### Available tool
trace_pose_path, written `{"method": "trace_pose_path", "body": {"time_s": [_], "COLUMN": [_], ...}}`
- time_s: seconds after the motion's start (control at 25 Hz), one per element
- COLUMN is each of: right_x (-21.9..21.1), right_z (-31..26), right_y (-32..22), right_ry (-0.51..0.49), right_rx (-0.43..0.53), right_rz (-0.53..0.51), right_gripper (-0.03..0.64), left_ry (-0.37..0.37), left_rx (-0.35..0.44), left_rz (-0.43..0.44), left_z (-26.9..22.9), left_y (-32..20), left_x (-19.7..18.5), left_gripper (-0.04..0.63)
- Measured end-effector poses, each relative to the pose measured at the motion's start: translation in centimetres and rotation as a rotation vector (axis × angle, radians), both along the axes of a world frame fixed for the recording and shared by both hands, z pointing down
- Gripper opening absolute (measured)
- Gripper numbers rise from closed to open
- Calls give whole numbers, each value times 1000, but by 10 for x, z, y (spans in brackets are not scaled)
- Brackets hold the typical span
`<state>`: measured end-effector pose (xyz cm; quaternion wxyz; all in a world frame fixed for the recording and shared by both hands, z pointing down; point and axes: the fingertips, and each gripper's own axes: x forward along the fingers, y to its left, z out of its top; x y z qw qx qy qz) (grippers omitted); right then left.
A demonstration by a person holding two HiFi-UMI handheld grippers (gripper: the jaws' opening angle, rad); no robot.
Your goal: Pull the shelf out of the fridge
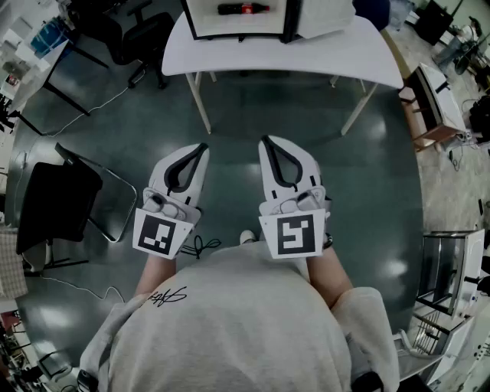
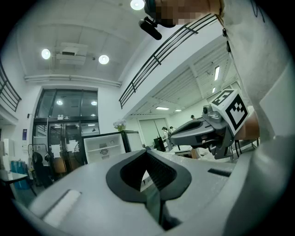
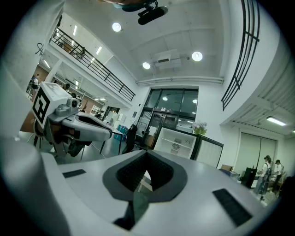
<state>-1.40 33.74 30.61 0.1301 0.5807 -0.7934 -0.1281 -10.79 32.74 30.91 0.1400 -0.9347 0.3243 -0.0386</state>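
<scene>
**A:** Shelf [image 3: 174,139] position?

**B:** Inside the open fridge [image 1: 237,27] on the table [image 1: 306,55], at twelve o'clock, its length running nine to three.

**A:** Tongs?

**B:** Left tongs [image 1: 200,147] and right tongs [image 1: 266,141] are closed, empty, and well apart from it. Neither is clearly nearer.

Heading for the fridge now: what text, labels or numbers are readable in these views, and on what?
Nothing can be read as words.
Cursive print on the sweatshirt: illegible.
Red label on the bottle: too small.
Round mark inside the fridge: too small.
Square markers on the left gripper and right gripper: patterns, no letters.
</scene>
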Motion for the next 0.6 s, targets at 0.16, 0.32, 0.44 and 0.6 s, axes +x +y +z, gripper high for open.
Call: {"method": "trace_pose_path", "body": {"time_s": [0.16,0.32,0.44,0.6], "right_x": [-2,-3,-5,-10], "right_z": [-2,-3,-3,-7], "right_y": [4,6,7,11], "right_ry": [-5,-7,-13,-26], "right_rx": [5,6,8,21], "right_rz": [4,-1,-11,-38], "right_gripper": [12,11,11,12], "left_ry": [-1,2,2,7], "left_rx": [-4,0,4,1], "left_rz": [4,13,15,10], "left_z": [1,-2,-2,-2], "left_y": [3,4,5,6], "left_x": [-2,0,-1,-5], "left_gripper": [3,3,3,3]}}
